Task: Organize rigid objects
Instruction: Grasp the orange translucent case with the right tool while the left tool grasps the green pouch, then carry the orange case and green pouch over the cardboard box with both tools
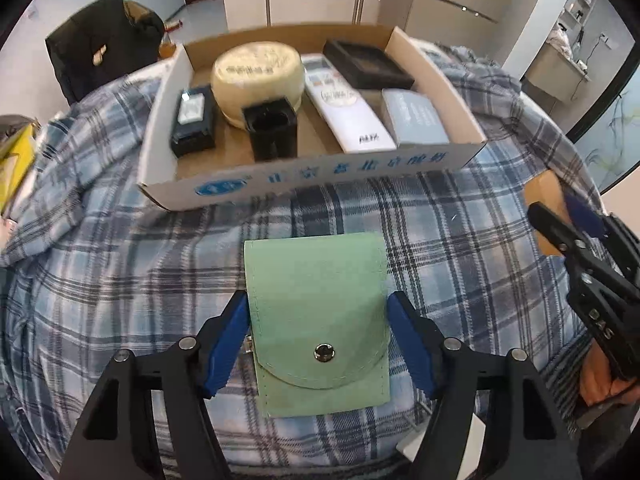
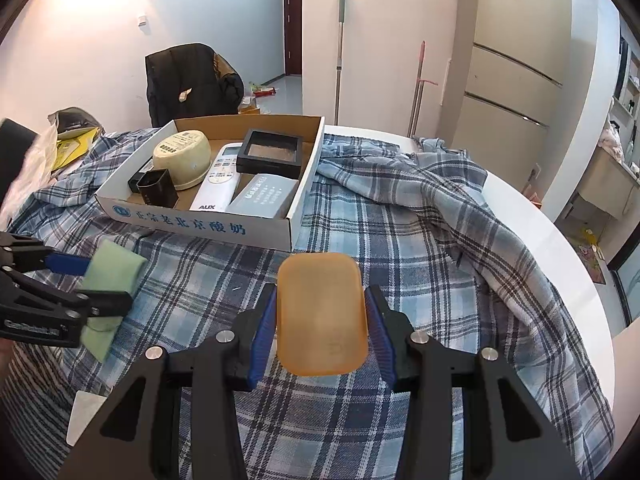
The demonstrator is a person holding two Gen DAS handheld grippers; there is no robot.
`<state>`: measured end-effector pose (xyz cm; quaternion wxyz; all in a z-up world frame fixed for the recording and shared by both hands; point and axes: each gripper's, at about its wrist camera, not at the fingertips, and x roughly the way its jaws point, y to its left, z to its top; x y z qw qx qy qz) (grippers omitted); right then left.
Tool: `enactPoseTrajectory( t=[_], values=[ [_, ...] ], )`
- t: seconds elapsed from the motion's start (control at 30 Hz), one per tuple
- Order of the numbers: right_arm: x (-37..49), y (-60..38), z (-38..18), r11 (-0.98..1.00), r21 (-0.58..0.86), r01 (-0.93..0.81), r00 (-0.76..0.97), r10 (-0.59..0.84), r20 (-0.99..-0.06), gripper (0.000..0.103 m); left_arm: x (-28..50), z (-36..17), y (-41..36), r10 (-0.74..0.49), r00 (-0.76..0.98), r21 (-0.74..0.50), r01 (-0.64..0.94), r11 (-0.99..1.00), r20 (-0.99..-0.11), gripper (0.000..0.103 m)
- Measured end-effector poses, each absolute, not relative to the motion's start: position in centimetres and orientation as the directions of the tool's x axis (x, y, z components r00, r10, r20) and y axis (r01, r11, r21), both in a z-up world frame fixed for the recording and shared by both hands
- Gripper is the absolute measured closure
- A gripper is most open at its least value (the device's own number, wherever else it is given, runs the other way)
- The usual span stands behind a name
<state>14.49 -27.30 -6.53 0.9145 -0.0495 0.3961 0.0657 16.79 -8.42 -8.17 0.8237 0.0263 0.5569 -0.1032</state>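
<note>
My left gripper [image 1: 318, 312] is shut on a green snap pouch [image 1: 320, 320], its blue pads pressing both sides, in front of the cardboard box [image 1: 320, 172]. The pouch also shows in the right wrist view [image 2: 110, 280], held above the cloth. My right gripper [image 2: 322, 312] is shut on an amber plastic tray [image 2: 322, 312], just short of the box's near right corner [image 2: 280, 236]. The box holds a cream round tin [image 1: 256, 76], a white remote [image 1: 344, 108], a black frame [image 1: 366, 64], a grey box [image 1: 416, 118] and two black items.
A blue plaid cloth [image 2: 420, 240] covers the white round table [image 2: 560, 248] and bunches up to the right. A black jacket on a chair [image 2: 192, 80] stands behind the box. A yellow bag [image 2: 72, 140] lies at the far left.
</note>
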Motion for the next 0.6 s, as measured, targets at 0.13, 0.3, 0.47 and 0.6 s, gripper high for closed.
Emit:
enactPoseTrajectory(
  t=[0.13,0.3,0.47,0.6],
  values=[
    [14.6,-27.6,-6.6,0.988,-0.03,-0.149,0.676,0.079,-0.733,0.06,15.4,-6.1,-7.2,-0.146,0.407,-0.066,0.204,0.977,-0.902,0.031],
    [14.3,-27.4,-6.3,0.989,-0.051,-0.137,0.694,0.059,-0.718,0.06,14.5,-3.8,-5.5,-0.145,0.447,-0.06,0.199,0.978,-0.882,0.031],
    [14.1,-27.9,-5.3,0.994,-0.077,-0.079,0.724,0.004,-0.69,0.06,14.7,-1.5,-3.9,-0.134,0.501,-0.057,0.167,0.984,-0.855,0.031],
    [13.6,-28.1,-2.9,0.994,-0.101,-0.03,0.769,-0.042,-0.638,0.06,14.9,0.4,-2.7,-0.144,0.539,-0.081,0.139,0.987,-0.83,0.031]
  ],
)
